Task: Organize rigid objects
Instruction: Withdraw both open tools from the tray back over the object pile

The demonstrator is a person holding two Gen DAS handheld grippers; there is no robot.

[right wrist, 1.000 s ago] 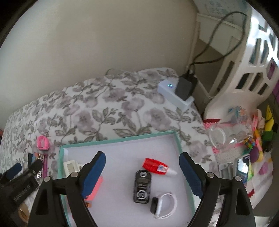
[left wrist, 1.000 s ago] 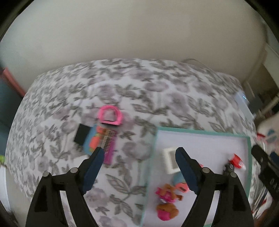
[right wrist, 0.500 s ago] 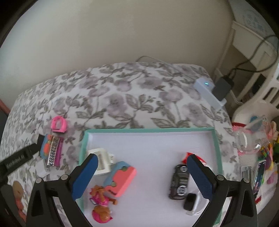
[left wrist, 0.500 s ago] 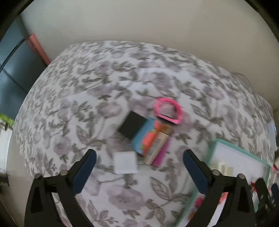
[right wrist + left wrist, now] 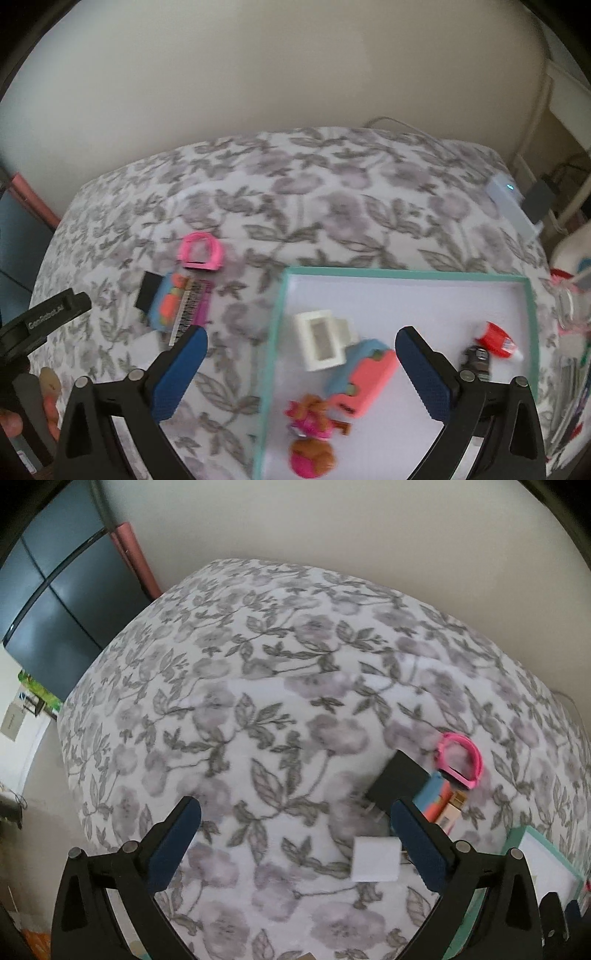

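A teal-rimmed white tray (image 5: 402,275) lies on the floral bedspread (image 5: 258,709). It holds a white frame box (image 5: 321,345), a coral and blue case (image 5: 364,380), a pink doll (image 5: 310,435), a red bottle (image 5: 496,338) and a black toy car (image 5: 476,360). Left of the tray lie a pink watch (image 5: 201,251), a black block (image 5: 149,291), a blue and orange toy with a comb (image 5: 181,308) and a white square (image 5: 147,341). My right gripper (image 5: 301,339) hangs open over the tray's left edge, empty. My left gripper (image 5: 295,812) is open and empty above bare bedspread, with the white square (image 5: 375,858), black block (image 5: 400,779) and pink watch (image 5: 460,760) by its right finger.
A white box with a lit dot (image 5: 511,201) sits at the bed's far right corner, with cables and clutter beyond. A dark cabinet (image 5: 48,590) and a pink roll (image 5: 133,554) stand past the bed's left end. A plain wall runs behind the bed.
Both grippers have swung to the left and their jaws stand wider. The left one left the tray for the bare bedspread. The right one went from mid-tray to the tray's left edge.
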